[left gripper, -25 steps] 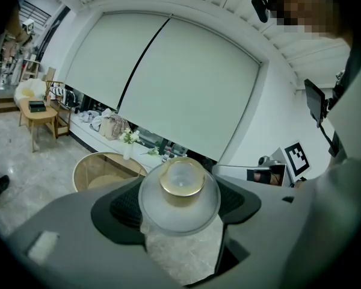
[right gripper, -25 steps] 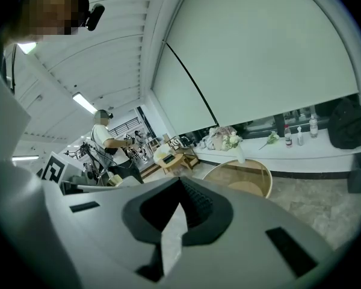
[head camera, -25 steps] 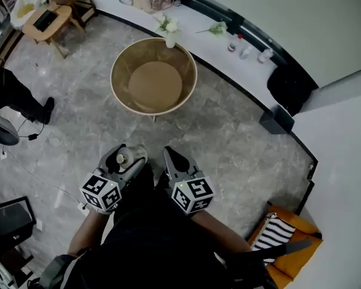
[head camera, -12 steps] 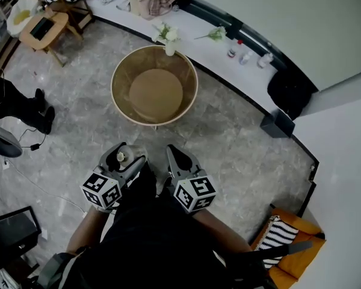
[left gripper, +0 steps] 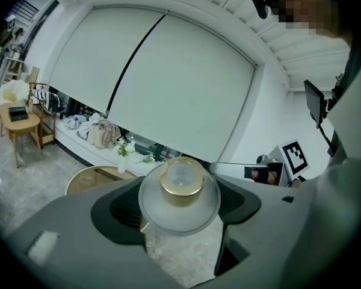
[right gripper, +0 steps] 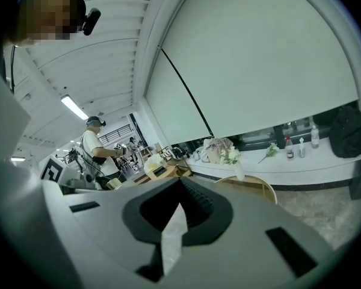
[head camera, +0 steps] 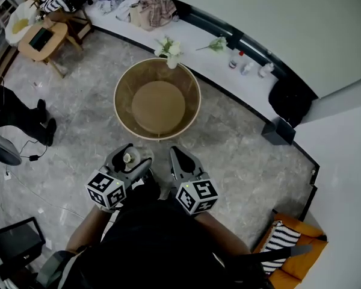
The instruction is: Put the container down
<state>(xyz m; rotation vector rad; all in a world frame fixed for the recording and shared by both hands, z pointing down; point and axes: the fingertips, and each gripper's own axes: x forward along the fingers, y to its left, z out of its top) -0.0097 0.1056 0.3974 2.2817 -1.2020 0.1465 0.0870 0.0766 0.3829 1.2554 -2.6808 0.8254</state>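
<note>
L gripper (head camera: 130, 159) jaws clamp frosted container (left gripper: 168, 214), gold cap (left gripper: 182, 183); R gripper (head camera: 180, 160) jaws closed.

No writing can be read anywhere.
Only black-and-white square patterns show, on the near cube (head camera: 106, 190) of the left gripper (head camera: 131, 159) and the near cube (head camera: 196, 197) of the right gripper (head camera: 175, 155); the far bottles' (head camera: 265, 54) labels are too small.

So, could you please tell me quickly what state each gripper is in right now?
Left gripper: closed on the container.
Right gripper: closed, holding nothing.
</note>
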